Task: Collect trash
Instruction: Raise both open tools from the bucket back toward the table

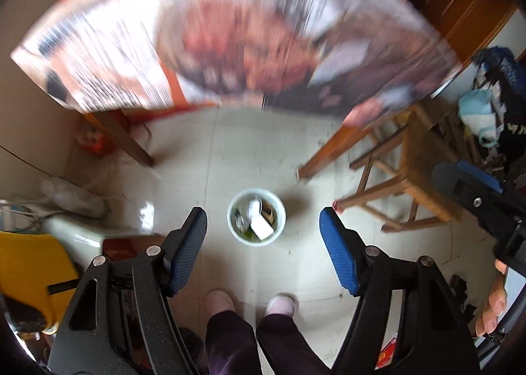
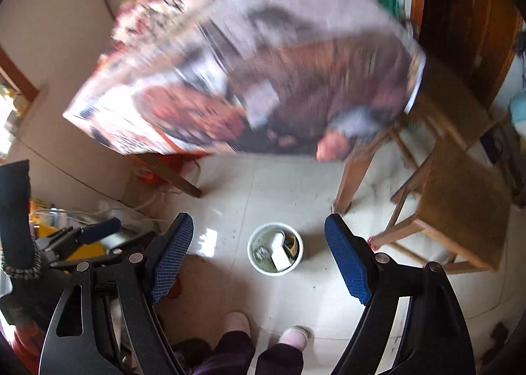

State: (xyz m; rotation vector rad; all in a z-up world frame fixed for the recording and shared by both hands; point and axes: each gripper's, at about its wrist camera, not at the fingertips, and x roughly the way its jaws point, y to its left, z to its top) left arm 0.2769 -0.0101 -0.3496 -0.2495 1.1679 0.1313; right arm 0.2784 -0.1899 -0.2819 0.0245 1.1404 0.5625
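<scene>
Already part-filled, the bin point(image 1: 256, 217) sits below your left gripper point(image 1: 263, 250) and right gripper point(image 2: 259, 260), both spread wide and empty; table point(image 2: 230, 79) beyond looks uncleared.

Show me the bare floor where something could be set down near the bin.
Bare tile rings the bin: ahead of it, between the table legs, and between it and the feet. It is crowded left, by the cables, and right, by the stools.
</scene>
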